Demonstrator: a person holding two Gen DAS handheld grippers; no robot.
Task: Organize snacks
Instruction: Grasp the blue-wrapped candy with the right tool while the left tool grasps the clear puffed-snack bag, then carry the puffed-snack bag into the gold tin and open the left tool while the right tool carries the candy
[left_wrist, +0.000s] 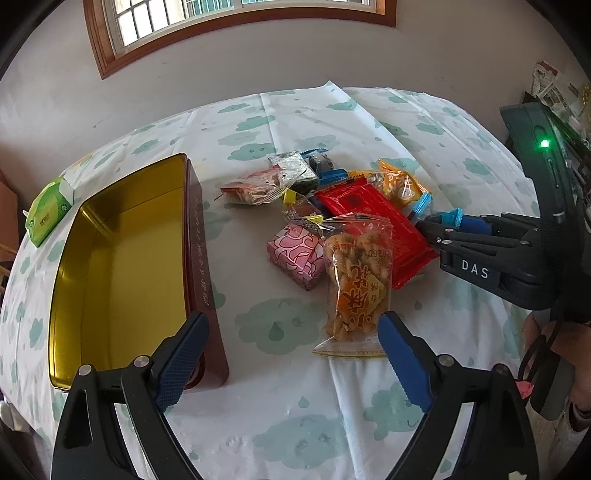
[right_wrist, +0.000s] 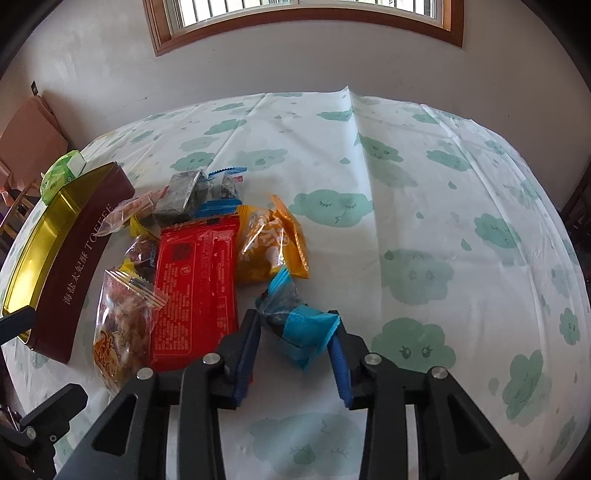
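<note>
A pile of snacks lies mid-table: a clear bag of fried snacks (left_wrist: 356, 280), a red packet (left_wrist: 373, 225), a pink box (left_wrist: 295, 254), an orange bag (left_wrist: 400, 184) and several small wrapped pieces. An open maroon tin (left_wrist: 122, 266) with a gold inside stands empty at the left. My left gripper (left_wrist: 291, 354) is open, low over the cloth between the tin and the fried-snack bag. My right gripper (right_wrist: 295, 332) is shut on a blue-wrapped snack (right_wrist: 299, 328) at the pile's right edge; it shows from the side in the left wrist view (left_wrist: 439, 230).
A white tablecloth with green clouds (right_wrist: 424, 229) covers the table. A green packet (left_wrist: 48, 210) lies at the far left edge behind the tin. A wall with a window stands behind the table. Dark furniture (left_wrist: 554, 110) stands at the right.
</note>
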